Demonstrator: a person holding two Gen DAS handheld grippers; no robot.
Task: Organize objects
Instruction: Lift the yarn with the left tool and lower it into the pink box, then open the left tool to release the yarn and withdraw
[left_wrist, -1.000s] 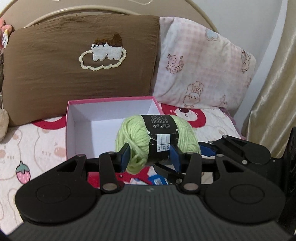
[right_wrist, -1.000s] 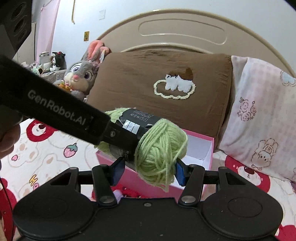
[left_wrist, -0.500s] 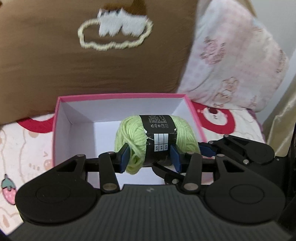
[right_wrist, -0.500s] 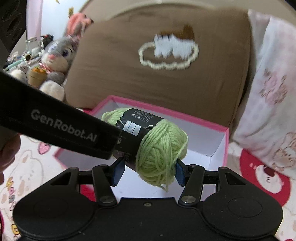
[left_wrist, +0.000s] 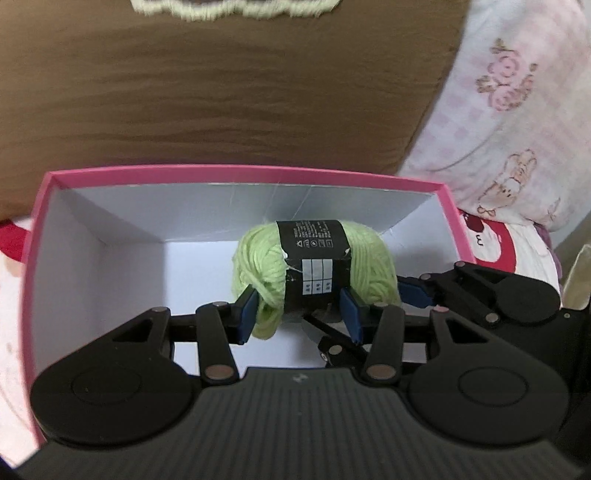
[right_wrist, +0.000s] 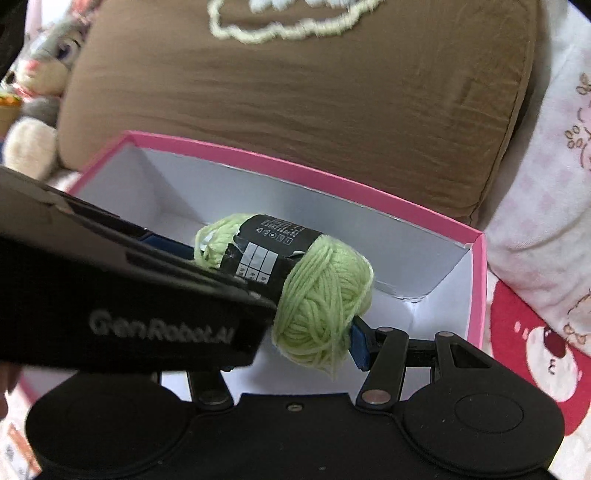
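Pale-green wool skein with a black paper band hangs inside the pink cardboard box with white lining, clear of its walls. Both the left gripper and the right gripper pinch it, probably to steady a soft load for lowering.

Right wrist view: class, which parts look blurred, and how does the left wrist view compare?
Right wrist view: the plush rabbit and brown pillow are smeared, the yarn ball sharper. Left wrist view: the yarn label is readable, the pillow embroidery soft.
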